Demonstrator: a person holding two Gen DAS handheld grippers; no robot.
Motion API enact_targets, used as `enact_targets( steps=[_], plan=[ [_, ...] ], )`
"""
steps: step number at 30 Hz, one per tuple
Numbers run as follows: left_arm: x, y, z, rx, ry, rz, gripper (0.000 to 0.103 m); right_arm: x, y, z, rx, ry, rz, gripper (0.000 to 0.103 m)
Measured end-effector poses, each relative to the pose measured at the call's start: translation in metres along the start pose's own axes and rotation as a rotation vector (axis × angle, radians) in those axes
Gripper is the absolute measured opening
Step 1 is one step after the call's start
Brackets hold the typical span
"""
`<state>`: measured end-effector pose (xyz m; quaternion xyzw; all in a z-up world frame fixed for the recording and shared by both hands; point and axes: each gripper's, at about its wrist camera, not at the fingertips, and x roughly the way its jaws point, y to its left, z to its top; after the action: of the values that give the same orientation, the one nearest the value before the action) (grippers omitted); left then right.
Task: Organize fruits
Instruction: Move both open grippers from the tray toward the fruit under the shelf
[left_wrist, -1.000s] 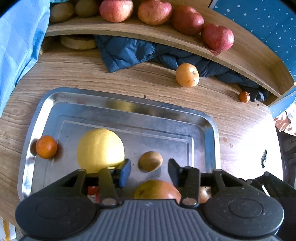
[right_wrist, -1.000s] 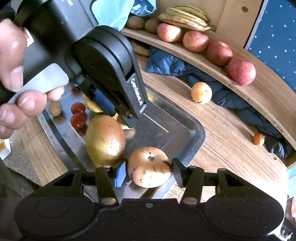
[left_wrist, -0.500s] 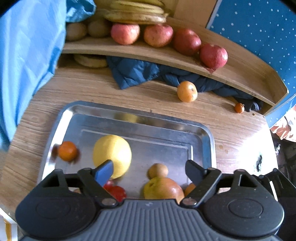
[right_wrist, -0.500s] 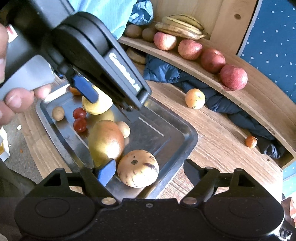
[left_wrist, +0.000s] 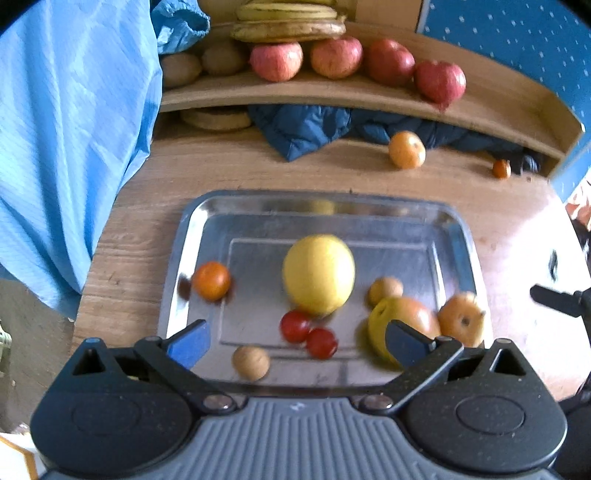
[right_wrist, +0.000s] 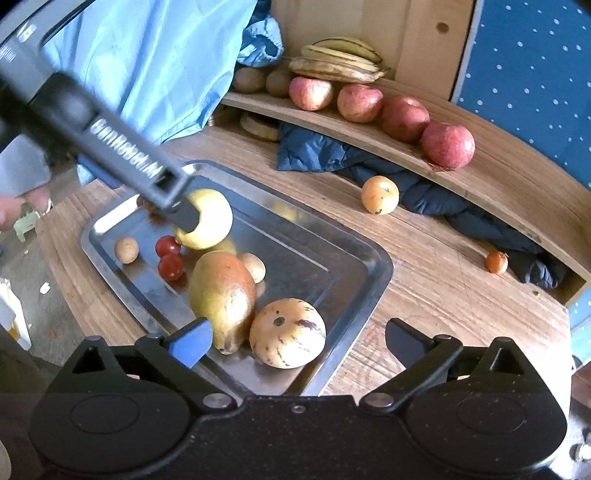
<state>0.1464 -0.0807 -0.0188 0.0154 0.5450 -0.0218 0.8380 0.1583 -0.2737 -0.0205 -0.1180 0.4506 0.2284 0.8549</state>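
Note:
A steel tray (left_wrist: 258, 210) (right_wrist: 354, 254) holds a yellow citrus (left_wrist: 318, 275) (right_wrist: 212, 218), a mango (left_wrist: 404, 319) (right_wrist: 223, 295), a striped pale melon (left_wrist: 461, 319) (right_wrist: 288, 334), two cherry tomatoes (left_wrist: 308, 334) (right_wrist: 170, 256), a small orange (left_wrist: 211, 280) and two small brown fruits (left_wrist: 251, 362) (left_wrist: 385, 290). My left gripper (left_wrist: 295, 345) is open and empty above the tray's near edge. My right gripper (right_wrist: 295, 341) is open and empty, just behind the melon.
A wooden shelf (right_wrist: 491, 170) at the back carries several red apples (left_wrist: 336, 57), bananas (right_wrist: 336, 66) and kiwis (left_wrist: 181, 68). An orange fruit (left_wrist: 407, 149) (right_wrist: 380, 195) and a small orange one (right_wrist: 496, 261) lie on the table by a dark blue cloth (left_wrist: 303, 127). Blue fabric (left_wrist: 66, 129) hangs left.
Both grippers have opened wide and drawn back from the tray. The right one has let go of the melon, which now rests in the tray beside the mango.

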Motion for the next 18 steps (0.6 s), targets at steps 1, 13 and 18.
enact_targets(
  steps=[1, 13, 18],
  plan=[
    [0.0, 0.002, -0.003, 0.009, 0.006, -0.001, 0.102, -0.001, 0.002, -0.001, 0.009, 0.0, -0.002, 0.102],
    [-0.009, 0.039, -0.035, 0.065, 0.035, -0.001, 0.102, -0.023, 0.044, -0.007, 0.056, 0.016, -0.08, 0.102],
    [-0.009, 0.049, -0.046, 0.08, 0.033, -0.012, 0.102, -0.03, 0.061, -0.009, 0.086, 0.016, -0.144, 0.102]
  ],
)
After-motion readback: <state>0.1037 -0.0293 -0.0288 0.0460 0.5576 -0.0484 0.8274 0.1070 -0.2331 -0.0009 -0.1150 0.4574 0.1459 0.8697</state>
